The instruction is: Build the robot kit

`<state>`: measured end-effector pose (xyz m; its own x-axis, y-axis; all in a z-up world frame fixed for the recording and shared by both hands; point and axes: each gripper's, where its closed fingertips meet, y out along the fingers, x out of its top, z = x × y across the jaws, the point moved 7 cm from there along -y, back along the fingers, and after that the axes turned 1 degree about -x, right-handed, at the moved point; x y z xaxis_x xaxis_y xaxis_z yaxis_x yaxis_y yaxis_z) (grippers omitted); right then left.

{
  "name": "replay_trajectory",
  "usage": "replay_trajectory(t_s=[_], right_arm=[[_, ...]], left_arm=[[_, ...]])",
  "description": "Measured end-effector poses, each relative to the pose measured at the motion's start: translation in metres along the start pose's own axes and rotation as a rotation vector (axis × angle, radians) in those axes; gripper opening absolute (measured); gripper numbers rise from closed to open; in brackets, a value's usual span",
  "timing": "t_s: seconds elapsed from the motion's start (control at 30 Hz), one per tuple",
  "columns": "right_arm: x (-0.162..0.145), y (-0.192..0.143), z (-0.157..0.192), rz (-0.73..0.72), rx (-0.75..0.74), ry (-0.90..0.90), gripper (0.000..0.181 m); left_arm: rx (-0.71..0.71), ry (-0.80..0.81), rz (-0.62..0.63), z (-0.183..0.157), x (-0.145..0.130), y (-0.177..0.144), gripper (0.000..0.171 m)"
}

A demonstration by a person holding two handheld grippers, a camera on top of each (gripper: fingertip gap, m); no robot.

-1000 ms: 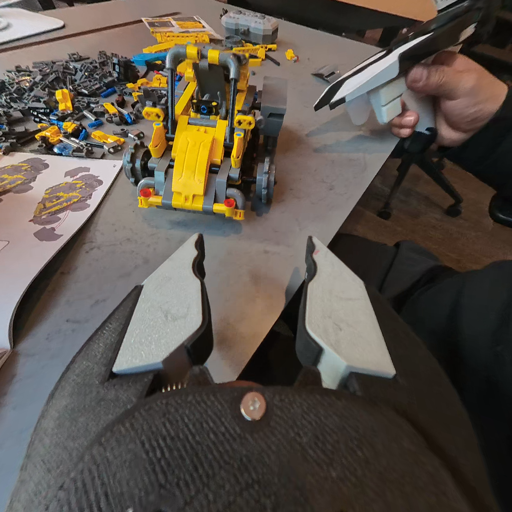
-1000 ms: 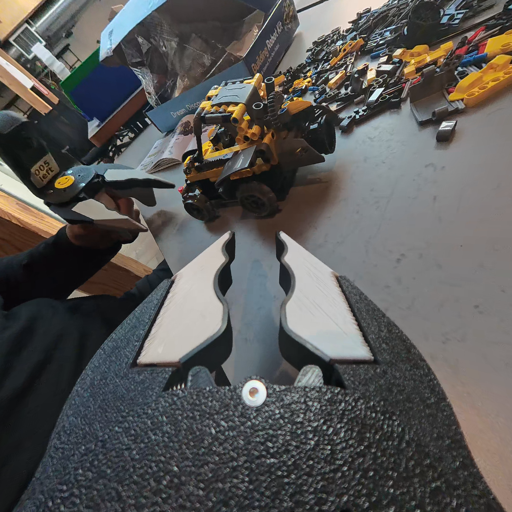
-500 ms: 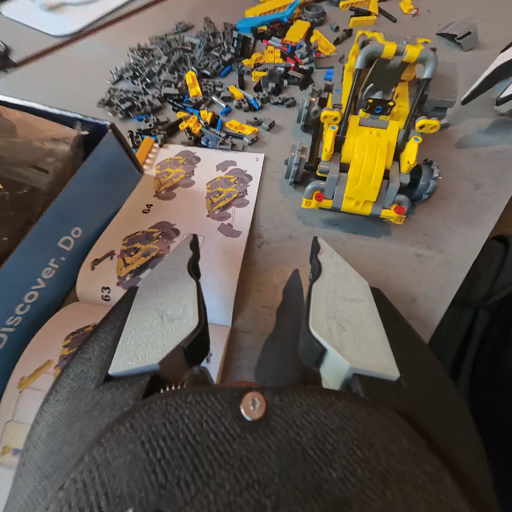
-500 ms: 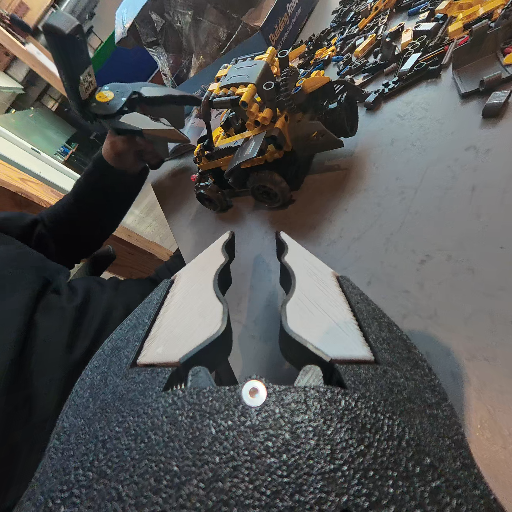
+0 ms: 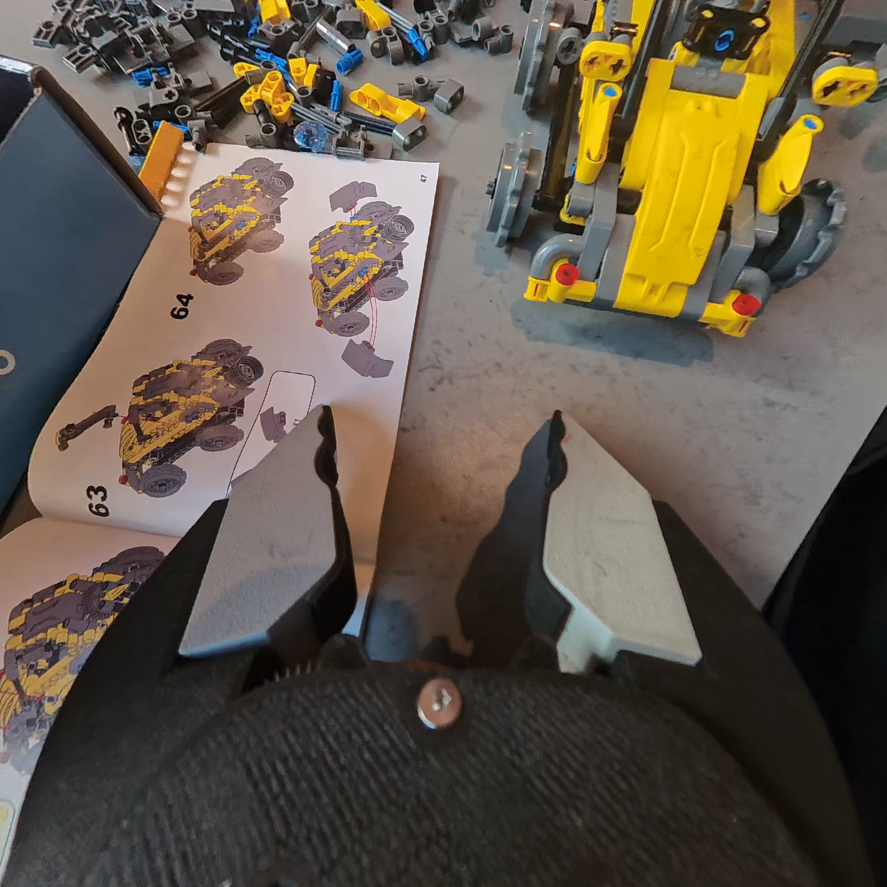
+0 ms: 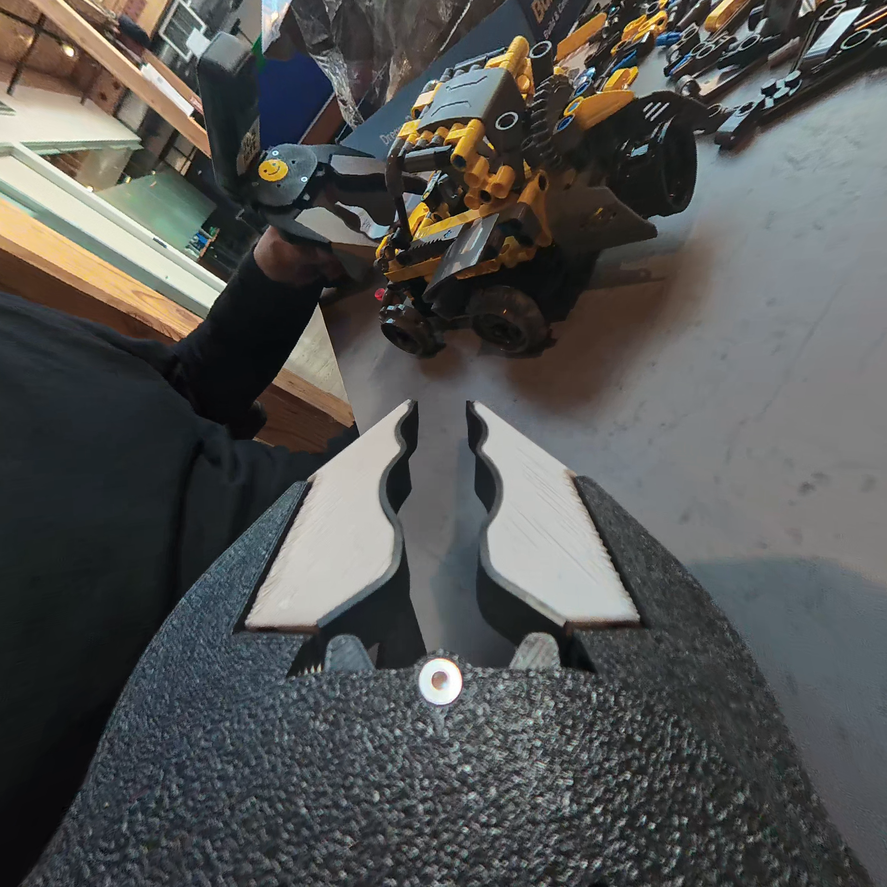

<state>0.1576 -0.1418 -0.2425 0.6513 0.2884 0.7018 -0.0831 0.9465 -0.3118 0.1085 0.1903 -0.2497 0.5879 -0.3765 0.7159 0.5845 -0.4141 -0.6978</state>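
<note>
Box: a dark blue box stands at the far left of the left wrist view, its corner touching the booklet.
Booklet: an open instruction booklet lies flat on the counter, its right edge running just inside the left gripper's left finger.
Left gripper: the left gripper hangs above the counter with its jaws wide apart and nothing between them; the left finger overlaps the booklet page, the right one is over bare counter.
Loose parts: a heap of grey, black, yellow and blue toy parts spreads beyond the booklet's far edge.
Toy car: the yellow and grey toy car stands on the counter to the right of the booklet, apart from it, its bumper facing the left gripper.
Open room: a bare strip of counter lies between booklet and car, and another between the car's bumper and the left gripper's right finger.
Counter edge: the near edge cuts diagonally at lower right, past a dark sleeve.
Right gripper: the right gripper is held low over bare counter near that edge, jaws parted by a narrow gap, empty, with the car well ahead.
Surface: grey, mottled, scuffed.
Room: wooden shelves at left of the right wrist view.
</note>
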Motion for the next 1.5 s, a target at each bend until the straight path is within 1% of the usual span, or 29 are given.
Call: replay_trajectory(t_s=[0.23, 0.3, 0.33, 0.4, 0.43, 0.47, 0.53, 0.57, 0.63, 0.7, 0.8, 0.87, 0.93, 0.97, 1.03, 1.1, 1.13, 1.17, 1.23, 1.27, 1.3, 1.37, 1.4, 1.5], right_arm=[[0.002, -0.007, 0.000, -0.043, -0.029, -0.012, 0.019], [0.008, -0.015, 0.000, -0.126, -0.072, -0.018, 0.032], [0.012, -0.022, -0.001, -0.190, -0.114, -0.031, 0.031], [0.020, -0.045, -0.007, -0.318, -0.250, -0.037, 0.030], [0.022, -0.060, -0.014, -0.376, -0.359, -0.024, 0.032], [0.023, -0.077, -0.021, -0.425, -0.484, -0.021, 0.038], [0.022, -0.107, -0.029, -0.469, -0.720, -0.054, 0.040], [0.020, -0.117, -0.033, -0.457, -0.825, -0.075, 0.041], [0.016, -0.128, -0.045, -0.375, -0.992, -0.089, 0.053], [0.012, -0.129, -0.056, -0.280, -1.061, -0.075, 0.054], [0.014, -0.126, -0.067, -0.196, -1.076, -0.065, 0.055], [0.013, -0.125, -0.078, -0.115, -1.092, -0.022, 0.057], [0.012, -0.123, -0.084, -0.074, -1.079, 0.004, 0.055], [0.013, -0.123, -0.087, -0.058, -1.075, 0.010, 0.054], [0.013, -0.118, -0.086, -0.027, -1.020, -0.012, 0.036], [0.013, -0.112, -0.082, -0.002, -0.979, -0.054, 0.036], [0.012, -0.106, -0.076, 0.011, -0.921, -0.087, 0.035], [0.013, -0.098, -0.069, 0.015, -0.836, -0.123, 0.035], [0.014, -0.082, -0.046, 0.024, -0.636, -0.233, 0.035], [0.012, -0.074, -0.034, 0.055, -0.543, -0.307, 0.035], [0.010, -0.067, -0.024, 0.103, -0.481, -0.381, 0.035], [0.004, -0.057, -0.008, 0.207, -0.397, -0.531, 0.034], [0.001, -0.053, -0.004, 0.250, -0.379, -0.586, 0.034], [-0.001, -0.042, -0.005, 0.345, -0.363, -0.625, 0.031]], left_arm=[[-0.029, -0.003, -0.005, -0.002, -0.001, -0.001, 0.094], [-0.033, 0.000, -0.004, -0.004, -0.001, -0.002, 0.096], [-0.035, 0.001, -0.004, -0.005, -0.002, -0.002, 0.097], [-0.042, 0.000, -0.005, -0.007, -0.003, -0.004, 0.099], [-0.045, -0.002, -0.007, -0.009, -0.004, -0.005, 0.099], [-0.049, -0.004, -0.009, -0.010, -0.004, -0.006, 0.099], [-0.052, -0.013, -0.022, -0.011, -0.004, -0.008, 0.098], [-0.051, -0.028, -0.037, -0.011, -0.003, -0.009, 0.095], [-0.081, -0.079, -0.085, -0.015, 0.002, -0.012, 0.090], [-0.126, -0.122, -0.114, -0.024, 0.008, -0.013, 0.089], [-0.123, -0.082, -0.135, -0.041, 0.022, -0.013, 0.095], [-0.130, -0.038, -0.153, -0.054, 0.034, -0.008, 0.099], [-0.142, -0.011, -0.132, -0.064, 0.043, 0.002, 0.109], [-0.144, 0.004, -0.126, -0.068, 0.047, 0.007, 0.113], [-0.147, 0.032, -0.122, -0.074, 0.056, 0.017, 0.117], [-0.169, 0.053, -0.108, -0.080, 0.062, 0.026, 0.118], [-0.172, 0.071, -0.095, -0.081, 0.063, 0.030, 0.114], [-0.175, 0.095, -0.075, -0.082, 0.063, 0.034, 0.105], [-0.183, 0.118, -0.050, -0.082, 0.062, 0.040, 0.105], [-0.192, 0.123, -0.046, -0.082, 0.062, 0.040, 0.105], [-0.199, 0.141, -0.037, -0.081, 0.061, 0.039, 0.104], [-0.209, 0.184, -0.010, -0.079, 0.057, 0.037, 0.097], [-0.211, 0.209, 0.000, -0.078, 0.054, 0.035, 0.088], [-0.229, 0.219, -0.005, -0.077, 0.045, 0.029, 0.087]])
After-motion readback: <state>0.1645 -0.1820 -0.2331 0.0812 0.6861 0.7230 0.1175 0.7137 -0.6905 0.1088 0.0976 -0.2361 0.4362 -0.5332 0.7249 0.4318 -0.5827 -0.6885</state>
